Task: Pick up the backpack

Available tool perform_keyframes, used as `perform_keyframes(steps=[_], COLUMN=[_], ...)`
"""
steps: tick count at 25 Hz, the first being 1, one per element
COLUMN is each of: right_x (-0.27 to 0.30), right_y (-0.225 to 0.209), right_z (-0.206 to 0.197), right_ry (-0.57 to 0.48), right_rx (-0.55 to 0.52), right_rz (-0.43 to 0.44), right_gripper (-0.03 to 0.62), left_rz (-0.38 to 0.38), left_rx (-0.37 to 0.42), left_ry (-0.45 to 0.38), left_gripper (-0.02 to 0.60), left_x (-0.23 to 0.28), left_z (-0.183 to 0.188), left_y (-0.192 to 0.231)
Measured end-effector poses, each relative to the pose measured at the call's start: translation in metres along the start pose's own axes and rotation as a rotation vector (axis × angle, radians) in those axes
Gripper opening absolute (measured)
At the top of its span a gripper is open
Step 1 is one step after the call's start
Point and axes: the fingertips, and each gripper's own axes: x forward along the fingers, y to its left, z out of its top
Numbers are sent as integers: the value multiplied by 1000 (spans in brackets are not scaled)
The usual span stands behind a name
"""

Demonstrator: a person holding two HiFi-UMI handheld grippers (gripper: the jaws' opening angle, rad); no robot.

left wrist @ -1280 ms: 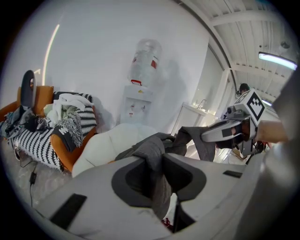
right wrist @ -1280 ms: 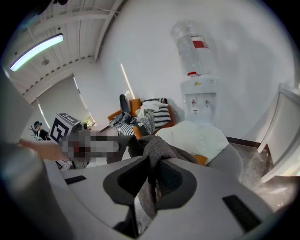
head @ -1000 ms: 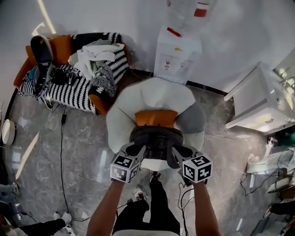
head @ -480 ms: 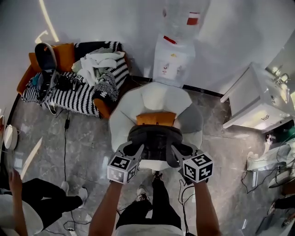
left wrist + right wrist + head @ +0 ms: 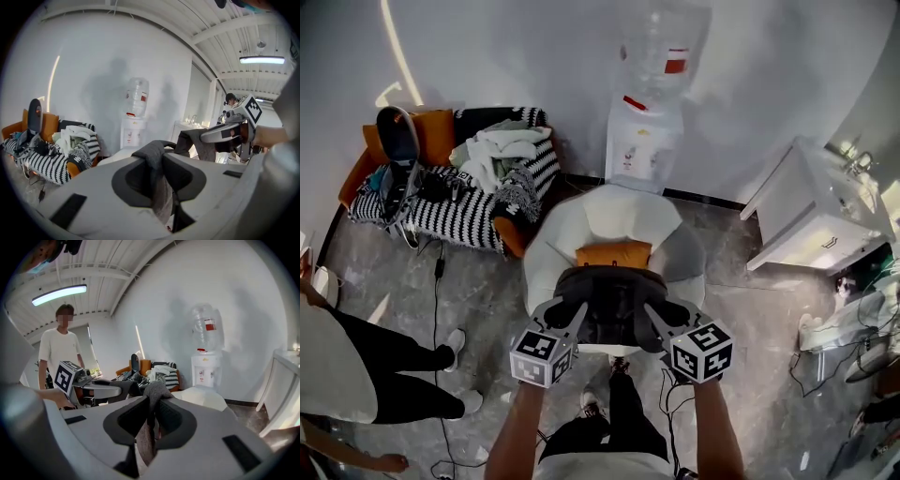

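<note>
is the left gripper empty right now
No, the left gripper is clamped on the grey strap of the backpack.

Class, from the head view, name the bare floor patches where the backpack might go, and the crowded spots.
Bare floor: between the striped sofa and the white beanbag, and between beanbag and white cabinet. Crowded: the sofa, heaped with clothes; a person stands lower left.
</note>
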Motion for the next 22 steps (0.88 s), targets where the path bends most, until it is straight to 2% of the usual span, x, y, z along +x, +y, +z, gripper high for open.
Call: perform_keyframes(steps=[9,22], right_x=[-44,-102], right_y=[15,35], right_z=[29,72], right_ry=[-73,-190], right_rx=[-30,-94], right_rz=[-1,-14], right_gripper=[52,52], left_rz=[-8,-21], left_rx=[20,101], left_ry=[-69,-171], left_gripper=[77,74], left_x=[-28,-67], left_z=[35,87], left_y=[-30,-69])
